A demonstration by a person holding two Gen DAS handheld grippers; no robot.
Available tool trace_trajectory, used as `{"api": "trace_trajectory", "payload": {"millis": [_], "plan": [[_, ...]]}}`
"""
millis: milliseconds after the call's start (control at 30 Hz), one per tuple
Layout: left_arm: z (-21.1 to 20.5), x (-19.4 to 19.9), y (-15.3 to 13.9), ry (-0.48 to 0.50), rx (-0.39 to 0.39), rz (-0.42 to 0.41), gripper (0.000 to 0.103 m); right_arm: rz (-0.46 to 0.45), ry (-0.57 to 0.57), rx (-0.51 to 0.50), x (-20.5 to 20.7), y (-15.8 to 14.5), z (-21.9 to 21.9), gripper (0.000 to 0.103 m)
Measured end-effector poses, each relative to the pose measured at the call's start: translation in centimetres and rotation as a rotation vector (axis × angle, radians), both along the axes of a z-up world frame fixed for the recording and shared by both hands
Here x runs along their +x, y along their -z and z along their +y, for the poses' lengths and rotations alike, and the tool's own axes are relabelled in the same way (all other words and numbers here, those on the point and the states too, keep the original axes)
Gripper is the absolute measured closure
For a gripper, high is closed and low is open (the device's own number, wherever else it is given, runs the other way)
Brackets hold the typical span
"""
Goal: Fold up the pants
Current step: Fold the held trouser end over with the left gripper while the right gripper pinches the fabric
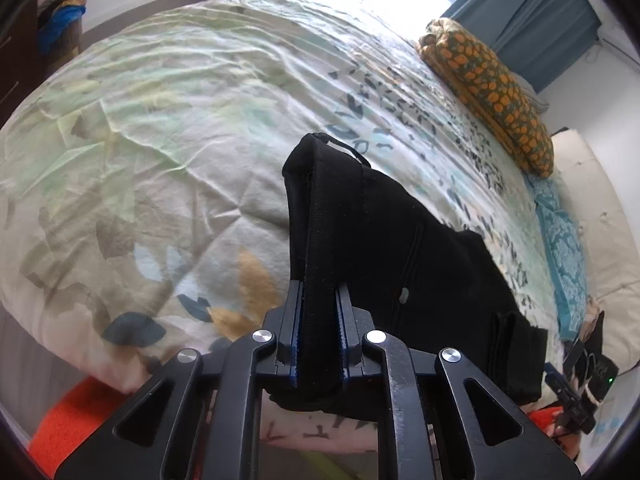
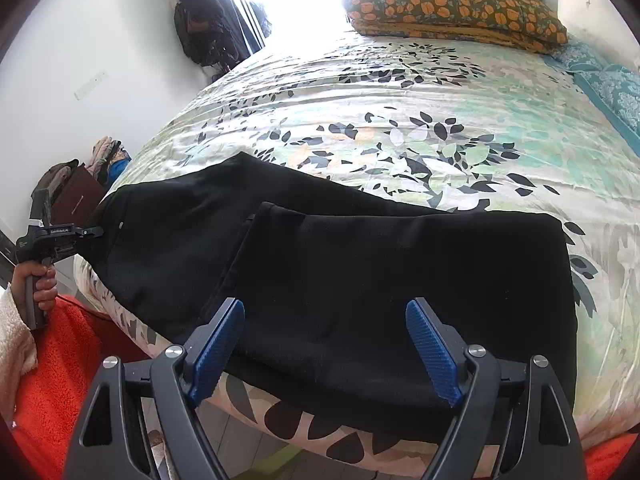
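Garment: the black soft-fabric pants (image 2: pixel 360 280) are lying across the near edge of the bed with the leaf-patterned quilt (image 2: pixel 400 100), already doubled, with one layer's edge showing as a step across the other.
Left grip: the left gripper (image 1: pixel 319 320) is pinching a thick band of the black cloth, seemingly the waistband end, between its fingers (image 1: pixel 294 320); the cloth is rising from them in a ridge toward a small loop at its top.
Right grip: the right gripper (image 2: pixel 326 344) is hovering over the part of the pants nearest the bed's front edge, its blue-padded fingers (image 2: pixel 218 336) spread wide and holding nothing.
Step in hand, as I judge it: taking hold of both corners of one end so it can be carried over for the next fold.
Doing it well: the right fingers are needing a bite through every layer at the front edge, not just the top one, before anything is lifted.
Carrying: both ends should be rising together and level, so the cloth is not dragging the lower layers askew.
Risk: the quilt is soft and wrinkled, so a deep bite may be catching it along with the pants.
Clearance: the orange-flowered pillow (image 2: pixel 456 8) at the far end of the bed is lying well apart from the work.
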State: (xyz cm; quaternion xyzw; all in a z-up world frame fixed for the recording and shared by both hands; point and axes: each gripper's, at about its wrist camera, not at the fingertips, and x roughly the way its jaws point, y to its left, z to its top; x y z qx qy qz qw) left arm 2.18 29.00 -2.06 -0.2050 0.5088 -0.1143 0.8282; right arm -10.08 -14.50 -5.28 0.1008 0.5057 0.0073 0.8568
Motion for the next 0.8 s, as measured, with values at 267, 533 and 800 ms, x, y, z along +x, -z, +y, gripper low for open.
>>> {"api": "trace_trajectory", "payload": {"millis": [267, 533, 800], "plan": [[-5.9, -3.2, -7.6, 0.141, -0.131, -0.170, 0.092, 0.001, 0.002, 0.036, 0.2, 0.0, -0.2, 0.020], [-16.0, -3.3, -9.4, 0.305, -0.434, -0.137, 0.097, -0.059, 0.115, 0.179, -0.4, -1.8, -3.7, 0.020], [-30.3, -3.2, -5.4, 0.501, -0.353, -0.012, 0.099, -0.095, 0.258, 0.369, -1.8, -1.7, -9.1, 0.017]]}}
